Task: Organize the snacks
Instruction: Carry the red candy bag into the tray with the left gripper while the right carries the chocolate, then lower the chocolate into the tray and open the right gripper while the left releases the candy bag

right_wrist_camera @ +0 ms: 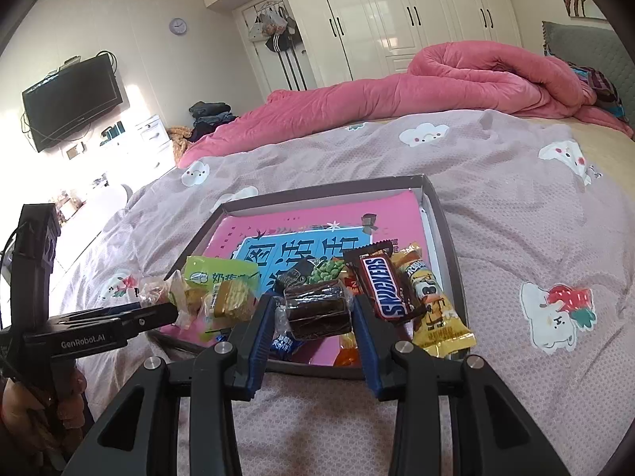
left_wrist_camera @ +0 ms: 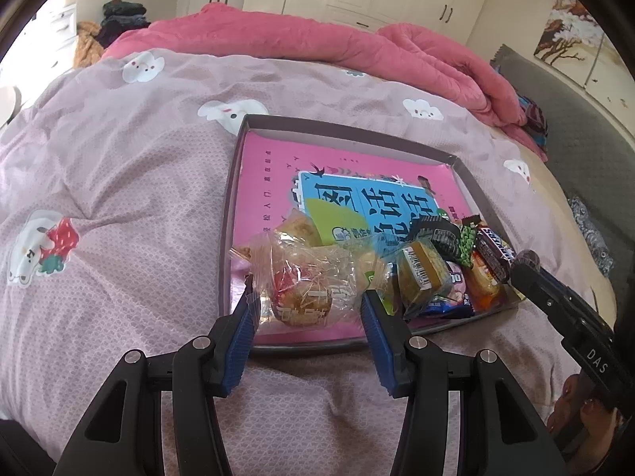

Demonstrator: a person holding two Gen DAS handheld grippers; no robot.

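Observation:
A shallow grey box (left_wrist_camera: 228,214) with a pink printed bottom lies on the bed and holds several wrapped snacks. My left gripper (left_wrist_camera: 307,297) is shut on a clear-wrapped round pastry (left_wrist_camera: 303,289) over the box's near edge. My right gripper (right_wrist_camera: 315,313) is shut on a dark brown cake in clear wrap (right_wrist_camera: 317,309). Beside it lie a Snickers bar (right_wrist_camera: 387,287), a yellow snack packet (right_wrist_camera: 436,309), a green packet (right_wrist_camera: 216,273) and a wrapped yellow cake (left_wrist_camera: 422,273). The right gripper also shows in the left wrist view (left_wrist_camera: 524,263).
The box (right_wrist_camera: 446,234) rests on a mauve quilt (left_wrist_camera: 119,166) with cartoon prints. A rolled pink duvet (right_wrist_camera: 456,87) lies along the bed's far side. White wardrobes, a wall television (right_wrist_camera: 71,99) and a grey headboard (right_wrist_camera: 587,47) stand around the bed.

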